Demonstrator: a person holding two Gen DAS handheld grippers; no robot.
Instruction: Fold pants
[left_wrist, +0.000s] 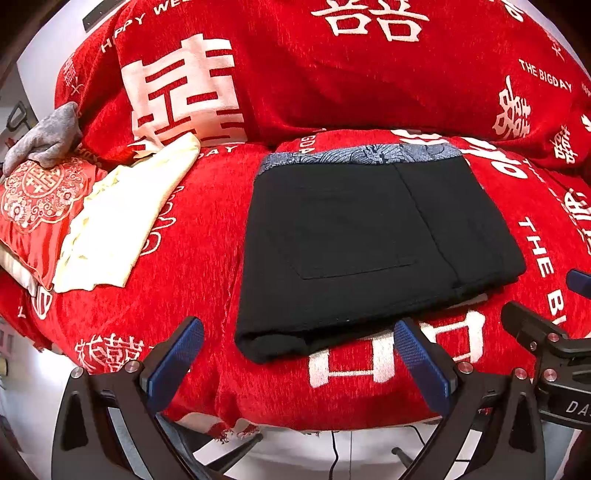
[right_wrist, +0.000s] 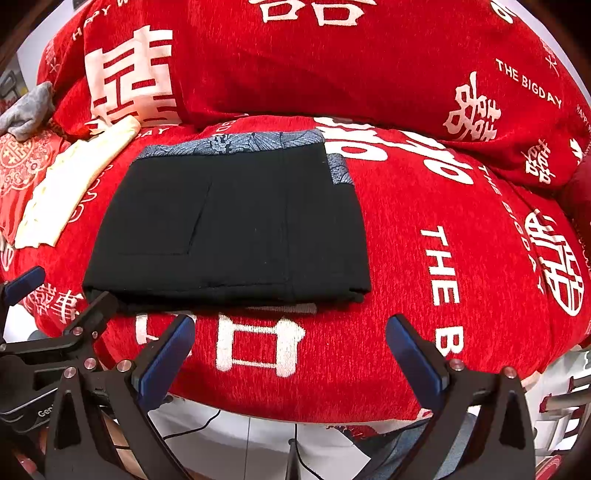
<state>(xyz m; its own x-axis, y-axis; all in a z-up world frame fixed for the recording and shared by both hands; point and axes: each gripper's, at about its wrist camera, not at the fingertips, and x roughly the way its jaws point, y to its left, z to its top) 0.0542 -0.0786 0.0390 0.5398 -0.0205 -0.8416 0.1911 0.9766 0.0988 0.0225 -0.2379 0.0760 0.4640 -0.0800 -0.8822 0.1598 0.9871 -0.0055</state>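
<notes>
Black pants (left_wrist: 369, 243) lie folded into a flat rectangle on the red sofa seat, with a blue-grey patterned waistband lining (left_wrist: 354, 153) showing along the far edge. They also show in the right wrist view (right_wrist: 229, 229). My left gripper (left_wrist: 299, 354) is open and empty, hovering just in front of the fold's near edge. My right gripper (right_wrist: 291, 350) is open and empty, in front of the pants' near right corner. The right gripper also shows at the left wrist view's right edge (left_wrist: 546, 343), and the left one at the right wrist view's left edge (right_wrist: 55, 306).
A red cover (left_wrist: 207, 229) with white characters drapes the sofa seat and backrest. A cream garment (left_wrist: 118, 221) lies left of the pants. A grey cloth (left_wrist: 44, 136) rests on a red embroidered cushion (left_wrist: 33, 206). White floor and cables lie below the seat's front edge.
</notes>
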